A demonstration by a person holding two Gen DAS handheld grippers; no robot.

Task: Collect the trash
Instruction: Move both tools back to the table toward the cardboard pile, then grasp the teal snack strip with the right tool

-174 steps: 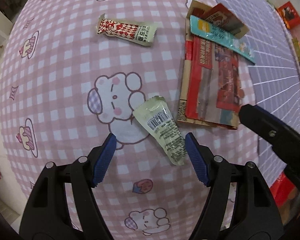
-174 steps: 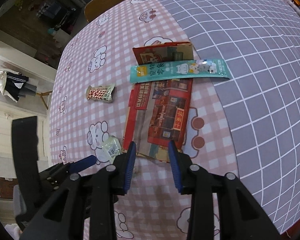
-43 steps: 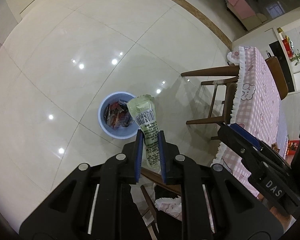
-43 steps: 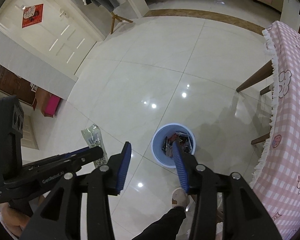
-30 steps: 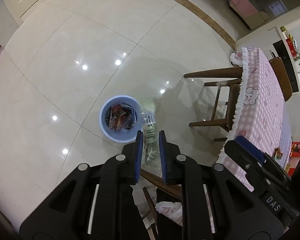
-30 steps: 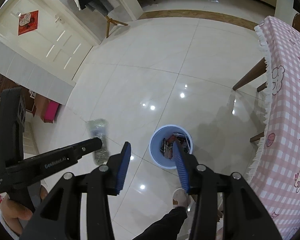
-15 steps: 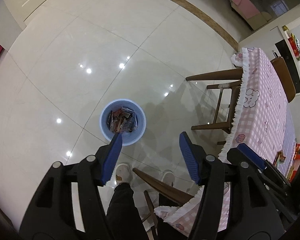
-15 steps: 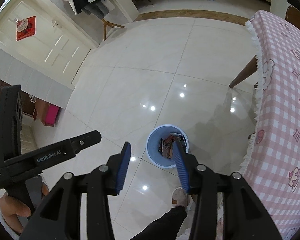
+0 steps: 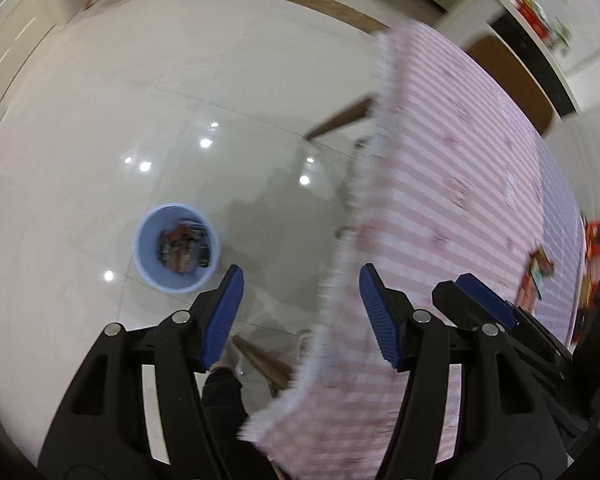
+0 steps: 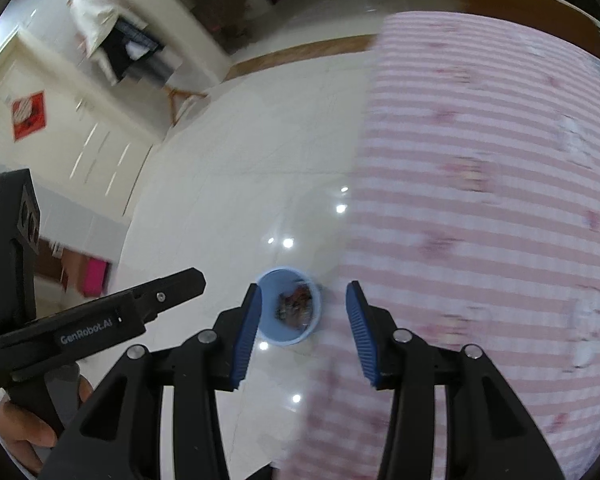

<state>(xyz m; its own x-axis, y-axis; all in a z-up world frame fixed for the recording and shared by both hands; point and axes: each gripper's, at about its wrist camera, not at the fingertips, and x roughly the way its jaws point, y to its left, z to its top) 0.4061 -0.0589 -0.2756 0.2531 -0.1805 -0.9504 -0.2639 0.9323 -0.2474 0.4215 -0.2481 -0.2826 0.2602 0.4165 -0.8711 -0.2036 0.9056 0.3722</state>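
Observation:
A light blue trash bin with wrappers inside stands on the pale tiled floor, left of and below my left gripper, which is open with nothing between its blue pads. In the right wrist view the same bin shows between the pads of my right gripper, far below it; that gripper is open and empty too. The pink checked tablecloth fills the right side of both views, blurred by motion. A few red and teal wrappers lie on it at the far right.
A wooden chair stands by the table's fringed edge. The person's dark trouser leg and shoe are below the left gripper. A hand holds the left gripper's handle. A door, a clothes rack and a pink box line the far wall.
The left gripper opened and the pale green wrapper it held dropped out of sight by the bin. Both grippers have since swung right, from over the bin toward the table.

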